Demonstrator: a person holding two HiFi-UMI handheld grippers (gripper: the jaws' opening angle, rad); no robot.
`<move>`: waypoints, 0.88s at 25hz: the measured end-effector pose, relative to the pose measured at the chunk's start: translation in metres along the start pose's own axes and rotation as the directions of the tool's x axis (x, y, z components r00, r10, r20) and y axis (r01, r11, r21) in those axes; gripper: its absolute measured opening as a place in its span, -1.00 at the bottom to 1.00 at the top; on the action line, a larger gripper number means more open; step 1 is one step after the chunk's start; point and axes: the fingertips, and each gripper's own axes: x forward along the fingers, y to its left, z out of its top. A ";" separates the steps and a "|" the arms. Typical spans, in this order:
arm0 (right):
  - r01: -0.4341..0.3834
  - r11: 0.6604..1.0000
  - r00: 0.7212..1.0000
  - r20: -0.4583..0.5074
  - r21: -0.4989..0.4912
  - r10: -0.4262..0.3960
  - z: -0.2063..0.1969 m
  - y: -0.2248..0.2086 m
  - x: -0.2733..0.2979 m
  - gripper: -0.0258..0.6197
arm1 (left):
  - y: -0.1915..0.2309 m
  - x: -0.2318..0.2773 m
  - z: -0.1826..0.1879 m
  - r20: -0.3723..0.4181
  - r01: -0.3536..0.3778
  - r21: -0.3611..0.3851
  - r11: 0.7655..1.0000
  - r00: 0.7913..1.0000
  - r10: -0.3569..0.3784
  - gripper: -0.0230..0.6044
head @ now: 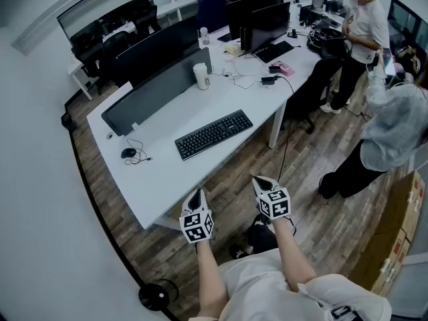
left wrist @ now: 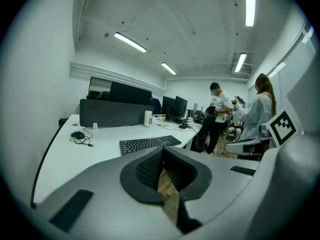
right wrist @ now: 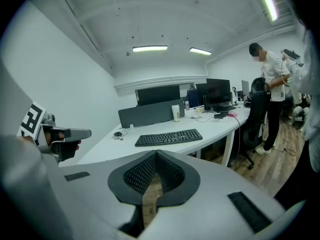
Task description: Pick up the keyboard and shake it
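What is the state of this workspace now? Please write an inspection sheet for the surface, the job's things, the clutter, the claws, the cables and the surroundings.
Surface: white desk, mostly bare at the near end.
Job's things: keyboard lies flat on the desk, untouched.
Clutter: mouse left of the keyboard; cup by the divider.
Grippers: left claw and right claw both shut, empty, held before the desk, apart from the keyboard.
Cables: mouse cable looped beside the mouse; loose cables past the cup; hanging cable runs down to the floor.
Surroundings: person and second person stand at right; monitors at the far end.
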 end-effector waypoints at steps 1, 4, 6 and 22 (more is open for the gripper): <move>0.000 1.000 1.000 -0.001 -0.002 0.000 0.000 0.001 0.000 -0.80 | 0.002 -0.002 0.001 0.002 -0.003 -0.005 1.000 1.000 0.003 -0.88; 0.004 1.000 1.000 0.000 -0.004 -0.004 0.000 0.000 -0.001 -0.80 | 0.006 -0.005 0.001 0.002 -0.008 -0.009 1.000 1.000 0.008 -0.88; 0.009 1.000 1.000 0.003 -0.006 -0.009 0.002 -0.003 0.002 -0.80 | 0.009 -0.002 0.000 -0.002 -0.010 -0.005 1.000 1.000 0.010 -0.88; -0.136 0.979 0.989 0.073 0.152 0.127 0.035 -0.007 0.067 -0.80 | 0.045 0.040 0.010 -0.025 -0.061 -0.014 0.998 0.998 0.060 -0.88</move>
